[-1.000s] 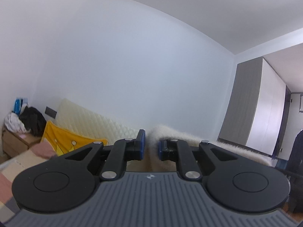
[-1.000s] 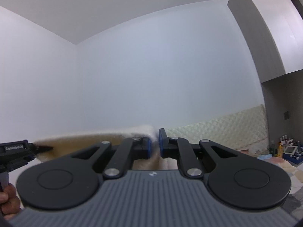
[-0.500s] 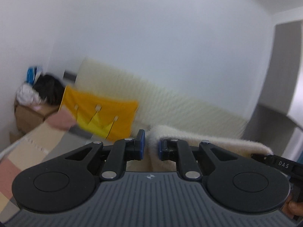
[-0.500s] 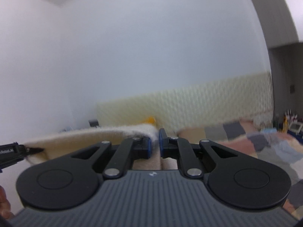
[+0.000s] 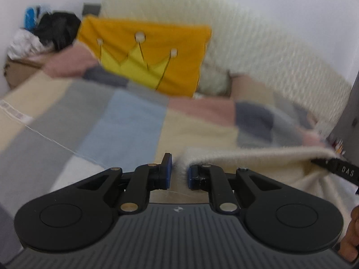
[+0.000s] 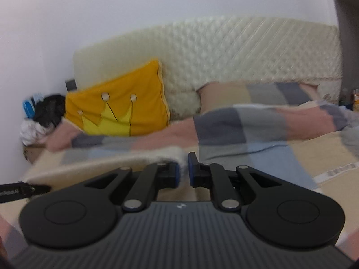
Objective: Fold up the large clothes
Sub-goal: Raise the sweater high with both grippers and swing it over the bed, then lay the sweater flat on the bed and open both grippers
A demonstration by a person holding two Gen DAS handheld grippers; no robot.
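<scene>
Left wrist view: the left gripper (image 5: 178, 172) is clenched on a corner of the cream fleece (image 5: 258, 163), which stretches toward 3 o'clock, where the other gripper's tip pinches it, likely keeping the edge taut for laying down. A second ago this view showed wall and ceiling; now the quilt (image 5: 125, 121) and yellow pillow (image 5: 157, 51) fill it. Right wrist view: the right gripper (image 6: 184, 170) grasps the fleece (image 6: 101, 164), which runs toward 9 o'clock. The bed now sits closer.

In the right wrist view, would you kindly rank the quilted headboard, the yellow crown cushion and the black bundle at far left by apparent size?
1. Quilted headboard, spanning most of the frame.
2. Yellow crown cushion.
3. Black bundle, smallest, though it is blurred and its edges are unsure.
</scene>
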